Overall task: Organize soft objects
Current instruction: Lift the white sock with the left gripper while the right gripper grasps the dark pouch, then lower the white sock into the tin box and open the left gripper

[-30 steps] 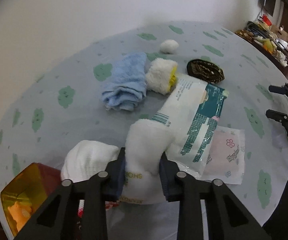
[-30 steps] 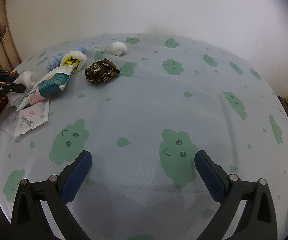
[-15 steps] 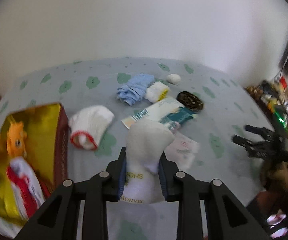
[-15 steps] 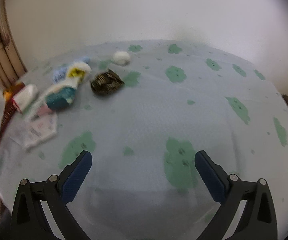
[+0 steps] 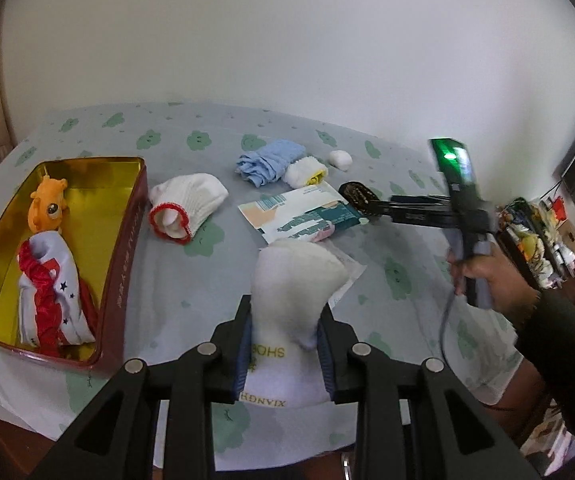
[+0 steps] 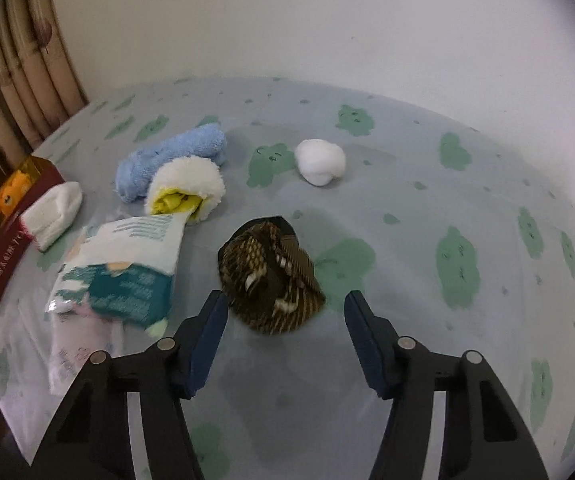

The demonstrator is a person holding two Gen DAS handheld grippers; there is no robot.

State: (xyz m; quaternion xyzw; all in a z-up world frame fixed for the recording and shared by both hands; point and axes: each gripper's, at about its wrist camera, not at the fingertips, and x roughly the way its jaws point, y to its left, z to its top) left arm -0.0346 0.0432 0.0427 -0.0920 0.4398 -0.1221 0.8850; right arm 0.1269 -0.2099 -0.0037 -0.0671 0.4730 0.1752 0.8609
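My left gripper [image 5: 285,326] is shut on a white sock [image 5: 293,284] with yellow lettering and holds it above the table. A gold-lined red tin [image 5: 125,240] at the left holds an orange plush toy [image 5: 49,204] and a red and white cloth [image 5: 47,296]. My right gripper [image 6: 285,312] is open, its jaws either side of a brown patterned pouch [image 6: 273,276] lying on the table. In the left wrist view the right gripper [image 5: 369,210] reaches over that pouch [image 5: 353,194].
On the cloud-print tablecloth [image 6: 407,208] lie a red-rimmed white sock [image 5: 185,204], a blue towel [image 6: 171,160], a white and yellow fluffy roll [image 6: 187,188], a white ball [image 6: 319,162], a teal and white packet [image 6: 123,264] and a pink sachet [image 6: 75,344].
My left gripper has lifted the white sock and pulled back, bringing the tin into view. My right gripper has moved forward to the brown pouch.
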